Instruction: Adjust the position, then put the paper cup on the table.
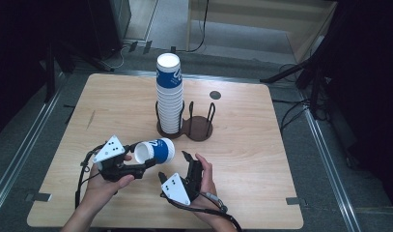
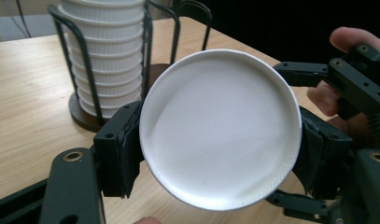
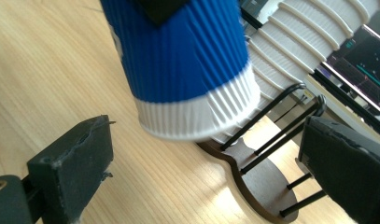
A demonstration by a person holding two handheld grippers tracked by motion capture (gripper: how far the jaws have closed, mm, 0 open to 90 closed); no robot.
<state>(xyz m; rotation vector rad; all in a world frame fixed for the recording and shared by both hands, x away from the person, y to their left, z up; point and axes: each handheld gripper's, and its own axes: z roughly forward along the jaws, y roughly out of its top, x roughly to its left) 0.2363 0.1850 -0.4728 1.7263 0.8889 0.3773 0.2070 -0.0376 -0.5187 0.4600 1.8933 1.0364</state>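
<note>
One blue-and-white ribbed paper cup (image 1: pixel 155 151) is off the tall cup stack (image 1: pixel 169 94) and lies sideways above the near table, clamped at its base by the left gripper (image 1: pixel 145 166). The right gripper (image 1: pixel 174 166) hangs open just beside it. Looks like it's headed for the empty side of the dark wire-and-wood holder (image 1: pixel 200 128).

In my right gripper view I see the blue cup (image 3: pixel 178 60) above the wooden table (image 3: pixel 47 70). My right gripper (image 3: pixel 215 172) has its jaws wide apart, not touching it. The cup stack (image 3: pixel 299 42) stands in the holder (image 3: pixel 257 177) behind.
</note>
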